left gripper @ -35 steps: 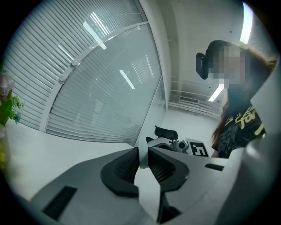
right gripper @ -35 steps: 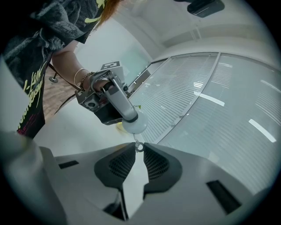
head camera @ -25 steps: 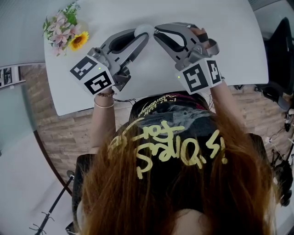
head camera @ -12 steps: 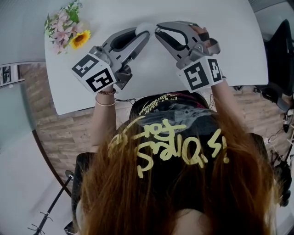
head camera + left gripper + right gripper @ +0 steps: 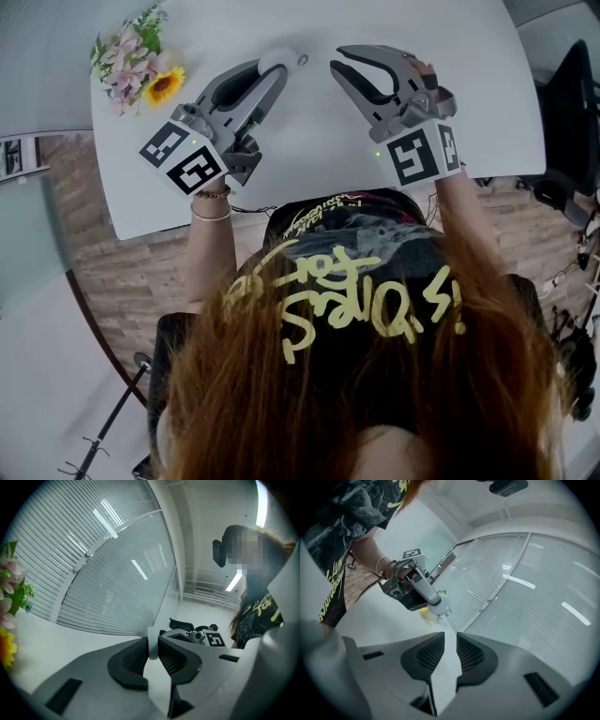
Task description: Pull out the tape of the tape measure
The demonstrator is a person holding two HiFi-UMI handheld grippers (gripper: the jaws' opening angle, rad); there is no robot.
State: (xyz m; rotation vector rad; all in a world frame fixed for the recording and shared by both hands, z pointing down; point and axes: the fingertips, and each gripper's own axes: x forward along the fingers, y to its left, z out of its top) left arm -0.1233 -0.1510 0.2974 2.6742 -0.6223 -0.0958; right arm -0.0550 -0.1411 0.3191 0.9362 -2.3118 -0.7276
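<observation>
1. Squeezing the white tape measure (image 5: 276, 60) tight, the left gripper (image 5: 153, 651) holds it over the table (image 5: 309, 159) so it cannot slip when pulled.
2. The right gripper (image 5: 450, 648) sits near it, fingers a little apart, holding nothing.
3. I think it must pinch the small tab (image 5: 302, 59) next.

The worktop (image 5: 309, 150) is finished in smooth, matt white. The left gripper (image 5: 280, 69) and right gripper (image 5: 336, 59) are shelled in matt grey plastic, with black, finely ribbed pads (image 5: 432, 655) set in the jaws. The tape measure (image 5: 276, 60) is cased in smooth white plastic. Wood-grain planks are seen on the floor (image 5: 122, 272).
</observation>
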